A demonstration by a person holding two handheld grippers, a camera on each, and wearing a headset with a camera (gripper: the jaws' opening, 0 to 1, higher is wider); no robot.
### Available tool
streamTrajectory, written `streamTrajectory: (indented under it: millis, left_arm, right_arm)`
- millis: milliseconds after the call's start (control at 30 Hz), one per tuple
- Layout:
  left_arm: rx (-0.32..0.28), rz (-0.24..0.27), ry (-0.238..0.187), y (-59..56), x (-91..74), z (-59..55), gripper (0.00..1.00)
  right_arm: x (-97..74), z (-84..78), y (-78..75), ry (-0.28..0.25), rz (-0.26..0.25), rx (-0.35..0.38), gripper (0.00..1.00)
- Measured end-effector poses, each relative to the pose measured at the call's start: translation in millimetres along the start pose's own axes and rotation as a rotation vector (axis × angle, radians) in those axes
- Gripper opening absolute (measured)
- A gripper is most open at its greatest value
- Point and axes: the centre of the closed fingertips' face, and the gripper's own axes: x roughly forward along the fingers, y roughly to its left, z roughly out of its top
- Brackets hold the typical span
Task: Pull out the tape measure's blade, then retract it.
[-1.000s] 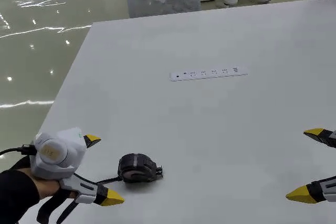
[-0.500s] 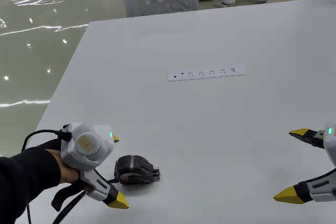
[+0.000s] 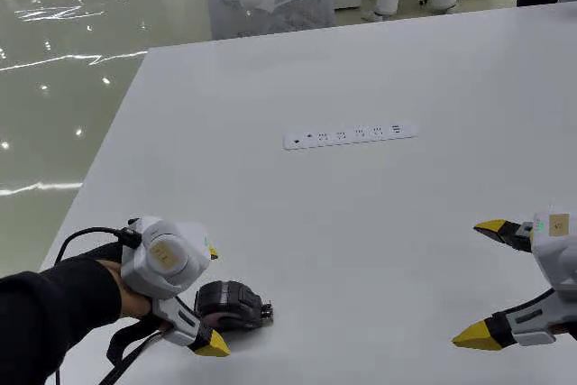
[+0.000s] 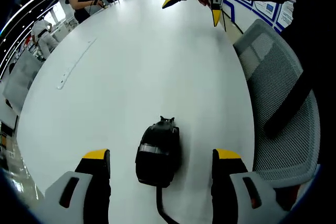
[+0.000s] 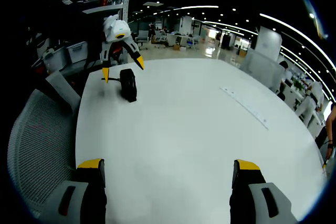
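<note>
1. The left gripper (image 3: 214, 298) has slid forward over the last second. Its yellow tips used to sit just short of the tape measure (image 4: 157, 153), and now they're on either side of it.
2. The jaws are spread wide with the case sitting between them, and I can't see either tip touching it yet. In the left gripper view the case lies dead centre between the two tips, hook end (image 4: 167, 119) pointing away from the gripper and the strap (image 4: 159, 206) trailing back toward it.
3. The tape itself hasn't budged on the table (image 3: 379, 223). It keeps the same spot relative to the power strip (image 3: 350, 135), which sits well ahead of both grippers.
4. The right gripper (image 3: 482, 281) has drifted in a bit from the side. Its jaws are also spread with nothing in them, and it's still well apart from the tape.
5. My read is that this is the setup for grabbing the body. The blade is fully in, so no pulling has started. Next up is probably the left closing on the case while the right comes across for the hook.
</note>
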Motion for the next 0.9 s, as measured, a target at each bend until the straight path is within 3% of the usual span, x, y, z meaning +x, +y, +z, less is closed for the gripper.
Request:
streamTrajectory:
  millis: [333,433,633,800,900]
  left_arm:
    - [0.023,-0.008,0.062,2.0,16.5,-6.4,0.57]
    - [0.013,-0.062,0.088,-5.1,20.8,-9.5,0.47]
    - [0.025,-0.005,0.119,4.2,23.8,-12.0,0.35]
    - [0.096,-0.012,0.148,3.0,27.7,-16.0,0.32]
    - [0.092,-0.022,0.151,2.8,27.0,-16.0,0.31]
  right_arm:
    - [27.4,16.7,3.9,-0.008,0.036,-0.015,0.99]
    - [36.7,20.8,2.5,-0.011,0.050,-0.030,0.99]
    - [51.5,33.9,7.9,-0.021,0.078,-0.035,0.99]
    - [65.0,43.3,14.7,-0.026,0.105,-0.060,0.99]
    - [69.9,46.9,18.0,-0.021,0.120,-0.067,0.88]
